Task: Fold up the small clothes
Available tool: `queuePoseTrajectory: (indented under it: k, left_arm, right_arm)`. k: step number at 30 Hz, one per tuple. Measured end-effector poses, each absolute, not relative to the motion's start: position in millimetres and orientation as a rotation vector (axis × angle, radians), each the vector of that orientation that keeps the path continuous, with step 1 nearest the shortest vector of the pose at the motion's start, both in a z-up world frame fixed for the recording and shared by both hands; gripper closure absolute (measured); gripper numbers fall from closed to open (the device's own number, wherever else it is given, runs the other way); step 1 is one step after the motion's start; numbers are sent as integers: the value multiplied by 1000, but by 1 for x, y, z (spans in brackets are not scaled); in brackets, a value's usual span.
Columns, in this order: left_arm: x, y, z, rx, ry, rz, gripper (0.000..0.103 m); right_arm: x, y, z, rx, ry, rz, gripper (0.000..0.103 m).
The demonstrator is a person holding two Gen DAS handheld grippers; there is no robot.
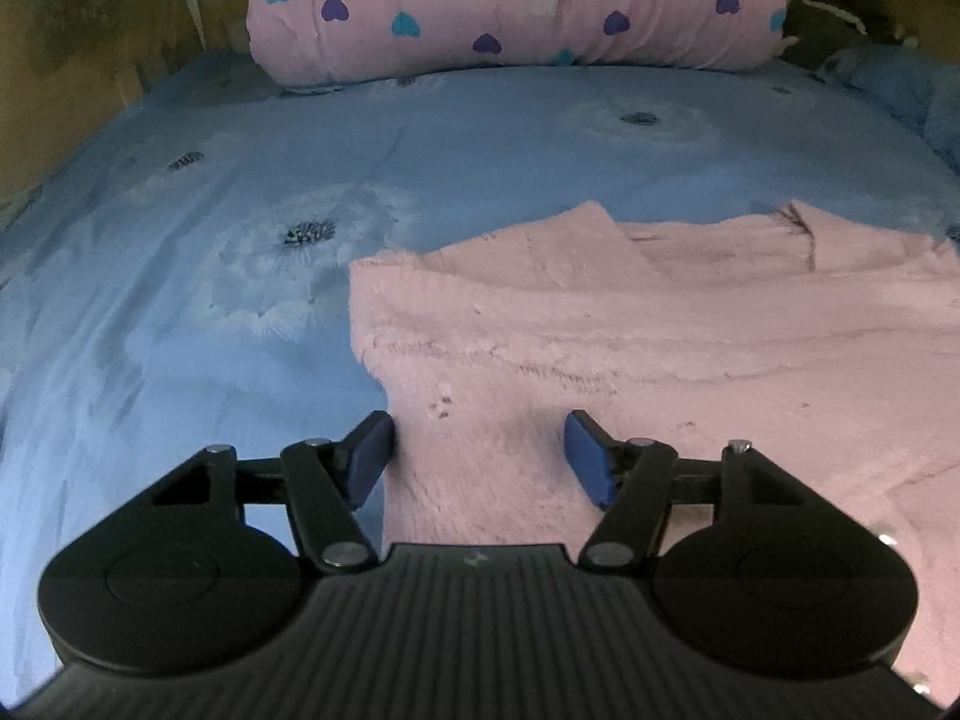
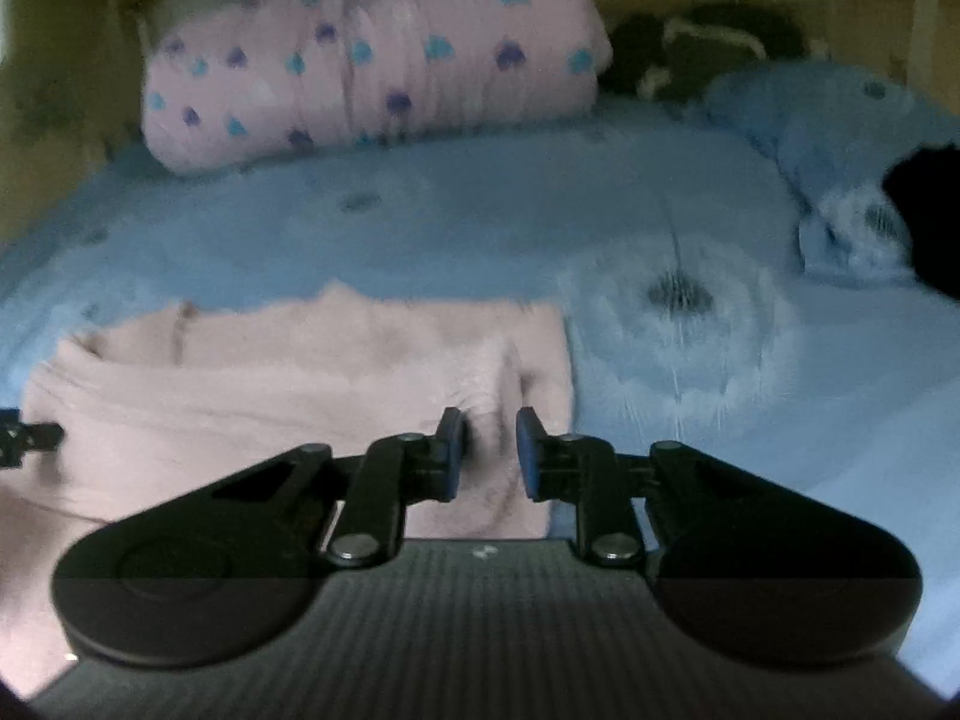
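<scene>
place: home bedroom | evidence: bed sheet [image 1: 480, 138], heart-print pillow [image 1: 516, 6]

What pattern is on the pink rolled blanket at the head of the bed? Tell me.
Teal, purple and white hearts on the pink rolled blanket; clearest in the left wrist view.

Left tool [image 1: 480, 456]: black, ribbed housing, two round discs, hinged link arms with silver screws, blue fingertips [image 1: 591, 459]. Right tool [image 2: 489, 456]: same black build, silver screws, blue fingertips [image 2: 528, 450].

The right-wrist view is blurred; the pink garment [image 1: 660, 348] runs off the frame's right edge, perhaps folded.
</scene>
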State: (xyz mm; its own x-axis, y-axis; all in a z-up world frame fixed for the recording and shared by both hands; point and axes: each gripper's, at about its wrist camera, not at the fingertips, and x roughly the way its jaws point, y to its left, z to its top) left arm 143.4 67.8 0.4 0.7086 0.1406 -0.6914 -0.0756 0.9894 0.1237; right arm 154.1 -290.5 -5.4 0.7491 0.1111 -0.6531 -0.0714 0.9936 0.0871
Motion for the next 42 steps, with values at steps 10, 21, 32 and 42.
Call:
queuePoseTrajectory:
  k: [10,21,32,42]
  left_arm:
    - [133,79,9,82,778,110,32]
    - [40,108,40,67,851,82,31]
    - [-54,118,41,45,929,40,31]
    - [-92,113,26,68,980,41,30]
  right_arm:
    - [148,-307,-7,195,708,118,76]
    - [64,-320,27,192,775,170,60]
    - [-23,-323,30,155,878,149,51]
    - [-59,-343,22,174,963,139,51]
